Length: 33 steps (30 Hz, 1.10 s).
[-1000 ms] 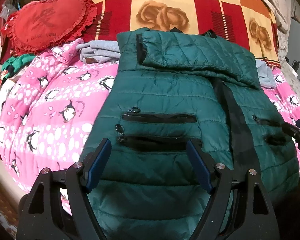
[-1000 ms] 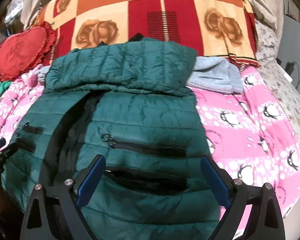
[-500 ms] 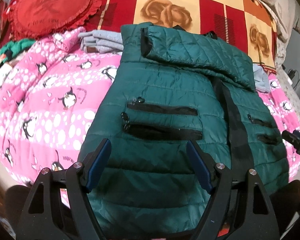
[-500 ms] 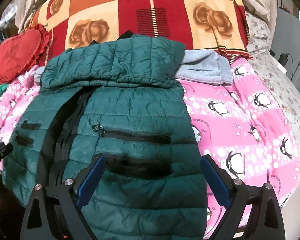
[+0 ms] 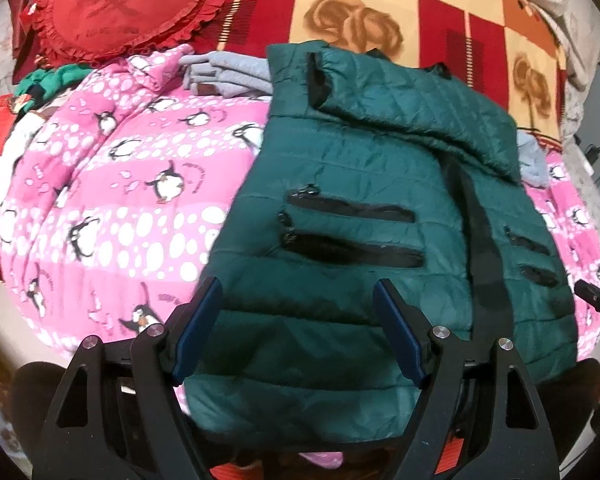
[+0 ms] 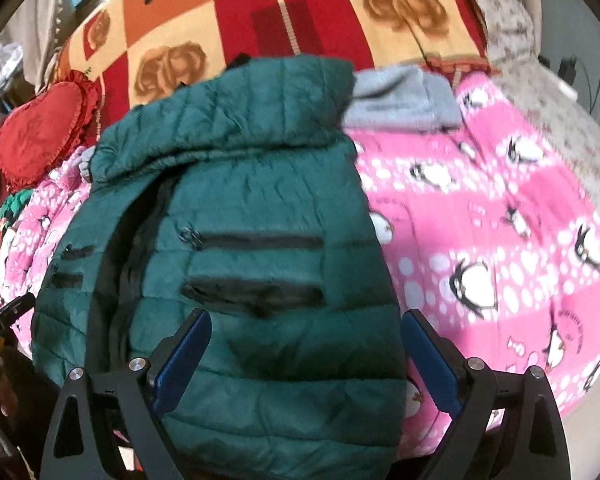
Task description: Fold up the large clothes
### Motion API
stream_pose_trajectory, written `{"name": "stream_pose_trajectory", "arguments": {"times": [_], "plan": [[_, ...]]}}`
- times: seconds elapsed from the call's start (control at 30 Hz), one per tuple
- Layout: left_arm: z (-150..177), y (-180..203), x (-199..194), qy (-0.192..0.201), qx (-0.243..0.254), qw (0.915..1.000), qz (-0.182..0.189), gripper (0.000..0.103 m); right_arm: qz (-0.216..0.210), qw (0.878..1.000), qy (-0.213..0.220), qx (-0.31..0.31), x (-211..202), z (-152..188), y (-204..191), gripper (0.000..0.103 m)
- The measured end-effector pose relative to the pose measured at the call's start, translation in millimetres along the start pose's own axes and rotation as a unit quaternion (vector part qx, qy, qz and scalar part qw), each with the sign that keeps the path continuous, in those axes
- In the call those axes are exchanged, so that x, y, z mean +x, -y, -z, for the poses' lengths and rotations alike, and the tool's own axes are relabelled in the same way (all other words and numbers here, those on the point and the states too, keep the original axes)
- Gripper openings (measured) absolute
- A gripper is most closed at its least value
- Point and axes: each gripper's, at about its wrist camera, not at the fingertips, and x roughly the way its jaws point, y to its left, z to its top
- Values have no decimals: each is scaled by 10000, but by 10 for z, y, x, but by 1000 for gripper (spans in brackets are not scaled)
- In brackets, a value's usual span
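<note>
A dark green quilted jacket lies front up on the pink penguin blanket, its sleeves folded across the chest and black zip pockets showing. It also shows in the right wrist view. My left gripper is open and empty, held above the jacket's lower left hem. My right gripper is open and empty above the lower right hem. The tip of the right gripper shows at the left view's right edge.
A red heart pillow and a red-orange checked blanket lie at the back. Folded grey clothes sit beside the jacket's top left, and a grey garment at its top right. The bed edge drops off near me.
Both grippers have pulled back toward me and risen, so the jacket looks smaller and its bottom hem and the bed edge have come into view. The jacket has not moved.
</note>
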Motion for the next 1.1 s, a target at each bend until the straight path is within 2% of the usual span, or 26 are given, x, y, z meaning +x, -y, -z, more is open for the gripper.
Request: {"name": "stream_pose_trajectory", "arguments": {"times": [0.17,0.33,0.67,0.9,1.03,1.1], "plan": [[7,-40,83,-41,12,9998,-202,78,90,9996,-252,81,144,82,188,94],[-23,-51,217,-190,23,9996,-206,78,142,9990,-412,94,234,91,231,94],[13,-144,222,-280,-173,9992,-214,78,32,9988,-445,-206,221,101,130,94],[45,-133,185,-280,-23,9994,-208,78,39,9983,-537,-228,185,175,194,94],[53,-278,239,-527,-205,9981,241,78,9,9973,-681,-284,186,232,255,94],[72,-398,221,-499,-394,9971,411,78,-28,9967,-757,-301,196,271,294,94]]}}
